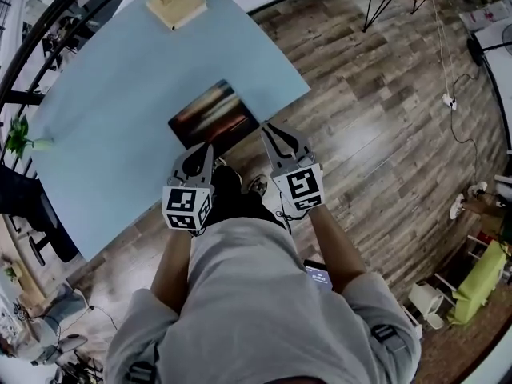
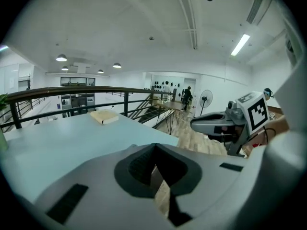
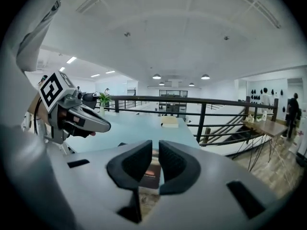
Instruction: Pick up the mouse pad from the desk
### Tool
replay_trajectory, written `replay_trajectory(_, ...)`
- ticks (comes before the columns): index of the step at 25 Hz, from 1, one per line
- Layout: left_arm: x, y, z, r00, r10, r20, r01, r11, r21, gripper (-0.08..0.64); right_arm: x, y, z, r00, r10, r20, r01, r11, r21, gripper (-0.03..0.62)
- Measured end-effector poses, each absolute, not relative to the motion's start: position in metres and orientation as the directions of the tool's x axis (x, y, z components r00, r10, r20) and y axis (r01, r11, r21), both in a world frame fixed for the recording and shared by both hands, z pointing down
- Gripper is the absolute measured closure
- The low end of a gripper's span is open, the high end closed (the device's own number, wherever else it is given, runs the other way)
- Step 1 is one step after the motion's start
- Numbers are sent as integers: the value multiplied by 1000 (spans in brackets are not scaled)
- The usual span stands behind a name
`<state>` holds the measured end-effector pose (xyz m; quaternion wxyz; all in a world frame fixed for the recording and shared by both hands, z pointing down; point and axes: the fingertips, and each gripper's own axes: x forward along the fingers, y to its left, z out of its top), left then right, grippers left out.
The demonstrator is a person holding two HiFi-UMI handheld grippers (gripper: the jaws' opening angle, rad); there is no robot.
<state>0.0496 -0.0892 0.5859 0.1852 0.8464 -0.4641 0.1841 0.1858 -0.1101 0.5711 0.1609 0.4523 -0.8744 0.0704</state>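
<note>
- Tongs first, from the head view: left gripper (image 1: 200, 155) and right gripper (image 1: 282, 138) hover just beside the near edge of the mouse pad (image 1: 212, 114), which lies flat on the pale blue desk (image 1: 112, 94).
- Left gripper view: jaws narrowly apart, empty.
- Right gripper view: jaws slightly spread, empty. This looks like the approach; next, a jaw must slip under the pad's edge. Wood floor (image 3: 278, 171) and railing (image 3: 201, 114) surround.

A tan book (image 1: 176, 6) lies flat at eleven o'clock from me. A green plant (image 1: 18, 137) stands at nine o'clock, near a black railing (image 3: 201, 123). Plank floor (image 1: 384, 118) spreads from one to five o'clock, with a white cable (image 1: 450, 101) at two o'clock and something lime-green (image 1: 478, 282) at four.
</note>
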Motion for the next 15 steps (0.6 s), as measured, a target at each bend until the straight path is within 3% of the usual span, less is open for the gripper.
replay_trajectory(15,19,-66,662,466,-644,607,-873,-446,197,548,142,-85,668,-583,-603,545,-715,699,9,546)
